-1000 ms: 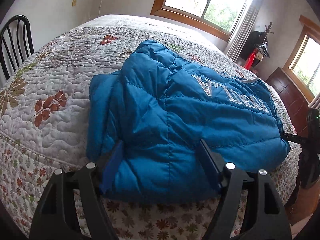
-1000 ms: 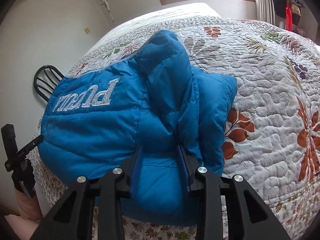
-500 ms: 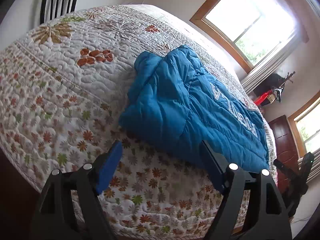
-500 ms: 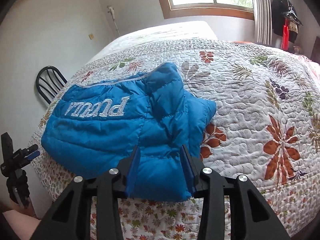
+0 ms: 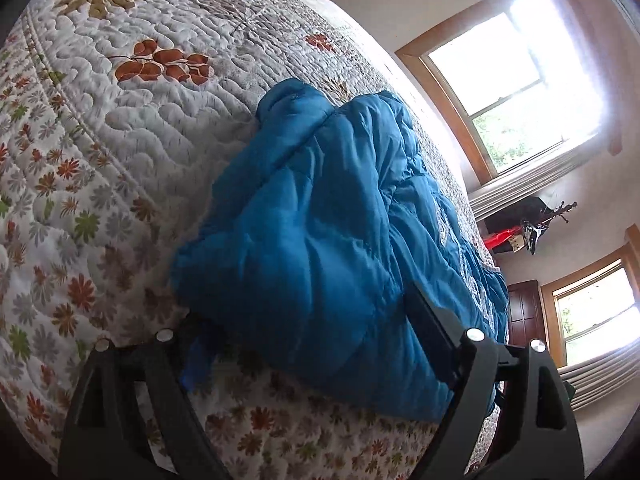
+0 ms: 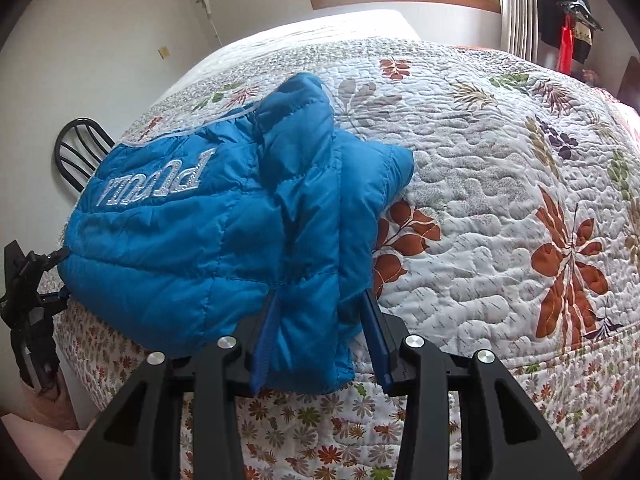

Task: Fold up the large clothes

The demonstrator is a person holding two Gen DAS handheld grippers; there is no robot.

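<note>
Left gripper (image 5: 316, 344): black two-finger frame, blue pads, jaws spread wide, tilted.
Right gripper (image 6: 320, 336): black two-finger frame, blue pads, jaws parted, level.

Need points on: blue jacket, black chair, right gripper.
blue jacket (image 6: 192, 252), right wrist view, quilted back panel.
black chair (image 6: 78, 152), right wrist view, curved backrest.
right gripper (image 6: 320, 320), right wrist view, between fingertips, over jacket hem.

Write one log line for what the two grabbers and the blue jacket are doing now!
left gripper: open, straddling blue jacket edge | right gripper: open around hem | jacket: on quilt
</note>
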